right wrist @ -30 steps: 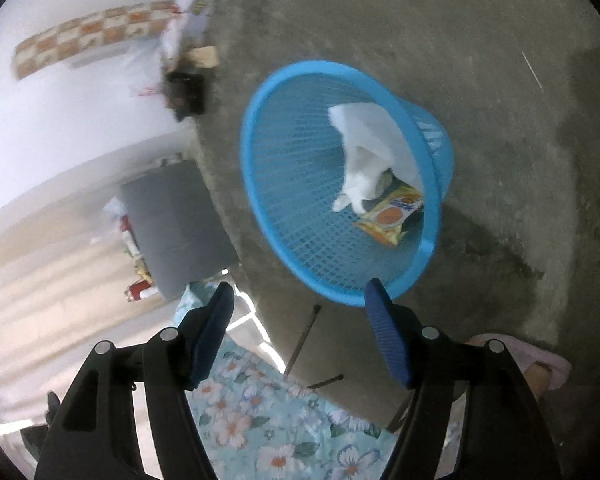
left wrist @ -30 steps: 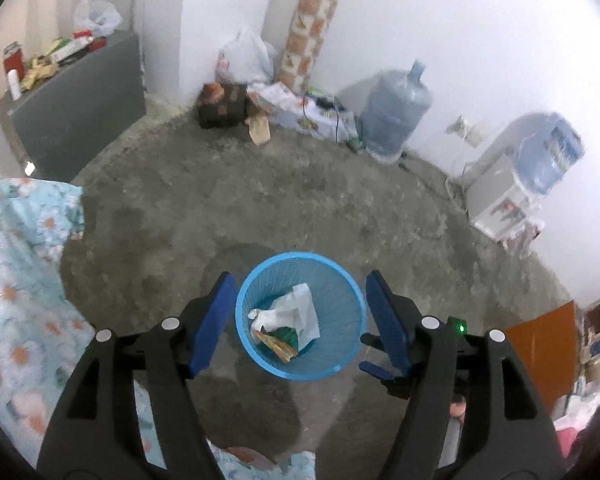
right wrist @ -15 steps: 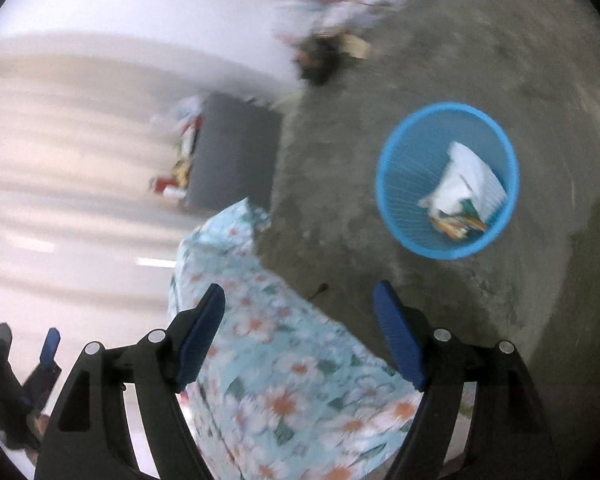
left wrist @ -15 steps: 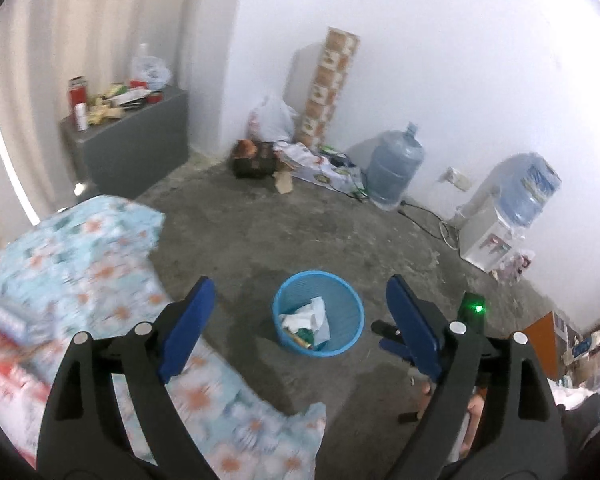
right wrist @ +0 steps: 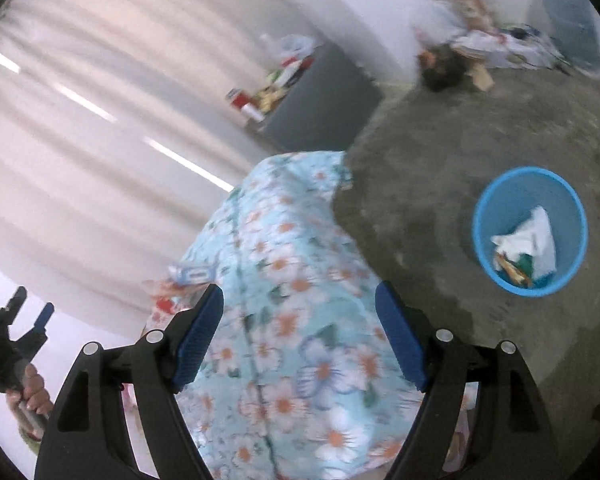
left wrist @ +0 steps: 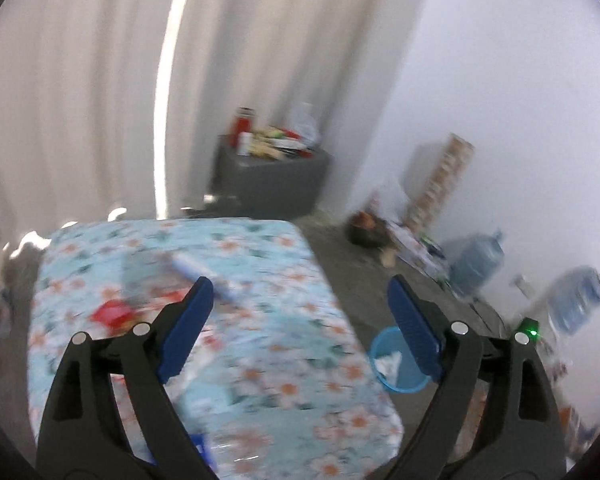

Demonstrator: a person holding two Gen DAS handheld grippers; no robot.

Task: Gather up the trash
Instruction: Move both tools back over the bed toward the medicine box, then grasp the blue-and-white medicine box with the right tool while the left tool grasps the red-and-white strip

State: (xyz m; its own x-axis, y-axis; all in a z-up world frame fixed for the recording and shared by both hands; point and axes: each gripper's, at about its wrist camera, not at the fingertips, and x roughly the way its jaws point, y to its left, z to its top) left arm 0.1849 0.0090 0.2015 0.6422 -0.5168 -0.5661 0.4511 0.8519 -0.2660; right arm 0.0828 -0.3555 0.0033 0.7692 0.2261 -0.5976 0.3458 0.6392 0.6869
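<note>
Right wrist view alone shows the left gripper (right wrist: 26,314) and its hand (right wrist: 34,390). Left gripper and right gripper (right wrist: 300,336) both spread, empty. Round blue plastic mesh bin (right wrist: 530,230) with trash on grey concrete floor (right wrist: 440,168), beside floral-clothed table (left wrist: 260,280). White curtains (left wrist: 80,100) behind.

1 blue basket (right wrist: 496,200), 1 floral-covered table (left wrist: 260,264), 1 grey cabinet (left wrist: 276,184), 2 water jugs (left wrist: 478,262).
</note>
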